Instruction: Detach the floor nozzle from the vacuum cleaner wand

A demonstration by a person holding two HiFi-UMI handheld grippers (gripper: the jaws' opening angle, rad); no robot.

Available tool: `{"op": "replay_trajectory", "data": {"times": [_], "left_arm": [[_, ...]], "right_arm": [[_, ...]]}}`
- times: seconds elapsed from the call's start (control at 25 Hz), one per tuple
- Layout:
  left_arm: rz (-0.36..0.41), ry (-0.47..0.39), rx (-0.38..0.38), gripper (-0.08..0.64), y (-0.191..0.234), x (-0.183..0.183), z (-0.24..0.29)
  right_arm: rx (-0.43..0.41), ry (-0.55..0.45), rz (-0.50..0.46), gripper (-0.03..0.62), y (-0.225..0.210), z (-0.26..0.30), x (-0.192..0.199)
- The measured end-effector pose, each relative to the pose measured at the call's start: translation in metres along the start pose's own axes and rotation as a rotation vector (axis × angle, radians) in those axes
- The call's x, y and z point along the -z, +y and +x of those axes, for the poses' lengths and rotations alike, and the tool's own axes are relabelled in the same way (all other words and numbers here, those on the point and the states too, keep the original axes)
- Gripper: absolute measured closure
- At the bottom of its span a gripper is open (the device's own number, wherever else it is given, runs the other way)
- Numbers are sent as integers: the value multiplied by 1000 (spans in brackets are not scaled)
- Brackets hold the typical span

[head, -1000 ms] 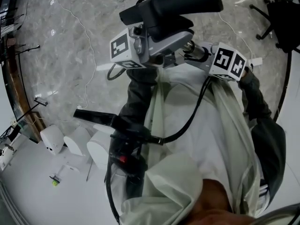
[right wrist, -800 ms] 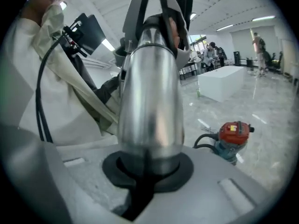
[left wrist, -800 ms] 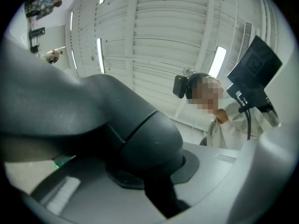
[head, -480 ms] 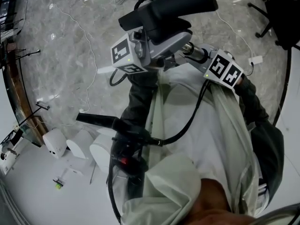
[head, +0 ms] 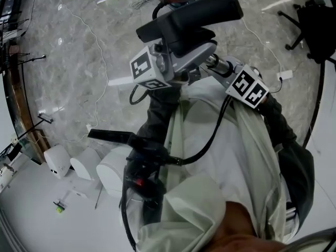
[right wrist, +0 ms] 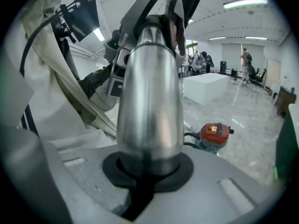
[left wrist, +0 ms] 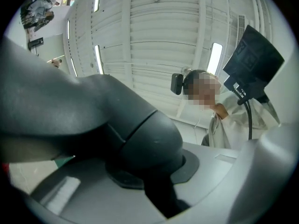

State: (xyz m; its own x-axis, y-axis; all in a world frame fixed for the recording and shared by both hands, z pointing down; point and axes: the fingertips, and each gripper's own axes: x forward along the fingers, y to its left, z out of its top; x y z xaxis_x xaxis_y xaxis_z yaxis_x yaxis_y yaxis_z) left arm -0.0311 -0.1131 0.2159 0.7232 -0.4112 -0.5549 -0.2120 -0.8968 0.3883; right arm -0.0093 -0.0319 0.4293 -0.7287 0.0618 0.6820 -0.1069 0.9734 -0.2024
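Grey marble floor (head: 68, 62) fills the upper half of the head view, and a white surface takes the lower left corner. Nearest the camera, the person's pale coat (head: 231, 156) covers the lower middle, with a black cable (head: 210, 138) looping across it. Above the coat, both grippers meet at the upper middle. The right gripper (right wrist: 145, 183) has its jaws closed tight round the chrome wand (right wrist: 149, 97). In that gripper's view the wand runs straight up the frame to a dark joint at the top. The left gripper (left wrist: 156, 192) is clamped on the dark neck of the floor nozzle (head: 191, 14). The black nozzle head lies crosswise in the head view, its long axis rising slightly from left to right. The short visible stretch of wand slants from the neck down to the right. Beyond the nozzle, at the top edge, sits the red vacuum body (right wrist: 215, 133) on the floor. Open floor spreads to the upper left, crossed by thin cords. An office chair (head: 315, 28) stands at the upper right. White rounded housings (head: 86, 164) crowd the lower left.
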Motion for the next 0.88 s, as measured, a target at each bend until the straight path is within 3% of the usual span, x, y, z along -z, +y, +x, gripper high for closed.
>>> {"op": "replay_trajectory", "data": {"times": [0.2,0.32,0.88], "left_arm": [[-16,21,-96,488,10,3,-2],[-22,35,-114,487,11,6,-3],[-19,64,118,486,-31,12,-15]], "right_arm": [[127,13,2,554,-10,1,2],[115,13,0,554,-9,3,4],[-105,-18,-64,554,27,8,6]]}}
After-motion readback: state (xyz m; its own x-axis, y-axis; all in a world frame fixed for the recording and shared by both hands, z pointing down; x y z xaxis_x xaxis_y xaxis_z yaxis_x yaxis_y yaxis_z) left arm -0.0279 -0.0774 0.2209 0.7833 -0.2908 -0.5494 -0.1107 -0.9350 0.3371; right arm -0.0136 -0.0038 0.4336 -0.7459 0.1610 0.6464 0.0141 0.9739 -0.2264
